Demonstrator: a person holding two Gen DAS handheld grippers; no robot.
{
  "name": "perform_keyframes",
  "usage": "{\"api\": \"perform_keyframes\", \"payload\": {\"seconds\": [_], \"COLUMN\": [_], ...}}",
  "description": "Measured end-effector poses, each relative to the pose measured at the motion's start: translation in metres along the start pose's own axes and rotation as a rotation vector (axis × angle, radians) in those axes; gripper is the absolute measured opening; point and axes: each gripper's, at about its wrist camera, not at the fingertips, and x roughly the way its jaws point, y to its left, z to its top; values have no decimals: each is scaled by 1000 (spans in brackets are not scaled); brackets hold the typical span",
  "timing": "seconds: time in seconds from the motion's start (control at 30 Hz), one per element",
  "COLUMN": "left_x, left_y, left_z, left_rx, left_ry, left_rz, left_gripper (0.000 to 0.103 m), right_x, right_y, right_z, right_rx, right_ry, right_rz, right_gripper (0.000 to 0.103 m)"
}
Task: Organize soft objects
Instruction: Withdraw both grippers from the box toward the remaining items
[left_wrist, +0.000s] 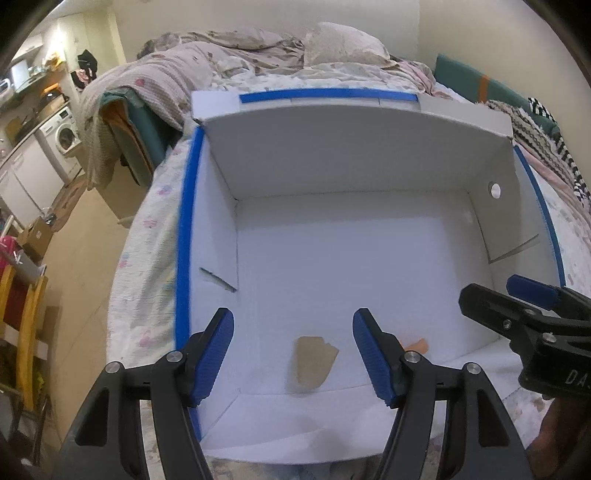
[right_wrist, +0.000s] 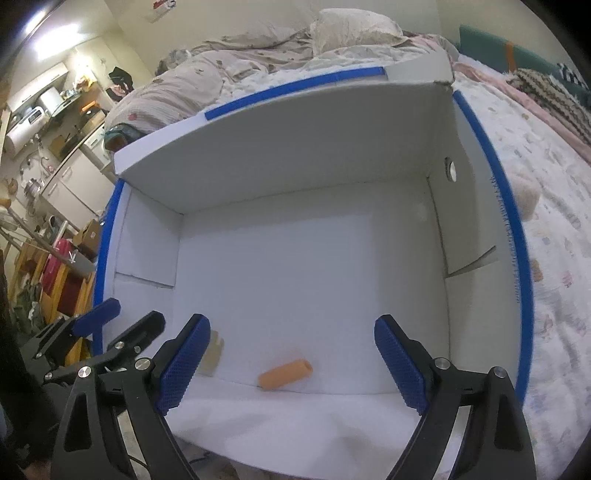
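A white cardboard box with blue-taped rims sits on a bed. It also shows in the right wrist view. On its floor near the front lie a tan soft piece and an orange foam cylinder. The tan piece shows partly behind a finger in the right wrist view; the orange one peeks out in the left wrist view. My left gripper is open and empty above the tan piece. My right gripper is open and empty above the orange cylinder. Each gripper shows in the other's view, the right and the left.
The bed has a patterned white cover, rumpled blankets and pillows behind the box. A beige soft object lies outside the box's right wall. To the left are a floor, a washing machine and shelves.
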Motion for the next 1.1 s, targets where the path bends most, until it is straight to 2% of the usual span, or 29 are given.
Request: {"api": "perform_keyframes", "payload": {"seconds": [0.17,0.37,0.5,0.77,1.1], "left_x": [-18,-37,-50,-64,-63], "left_y": [13,24,34,50,69], "left_z": [-6,-15,-26,-53,-77], "left_rx": [-47,-54,-73,-101,-141], "left_ry": [-21,-38,-42,-27,9], "left_rz": [-9,21,14,25,52], "left_gripper": [64,64,64,64,64], "right_x": [-13,-34,-48,-62,-65], "right_y": [4,6,7,14,4], "right_z": [-6,-14,-25,-53,-78], "right_rx": [4,4,16,-16,12], "right_ry": [-15,-44,-57,-49,-16], "right_rz": [-1,-15,-6,-16,-38], "right_gripper": [96,96,96,96,96]}}
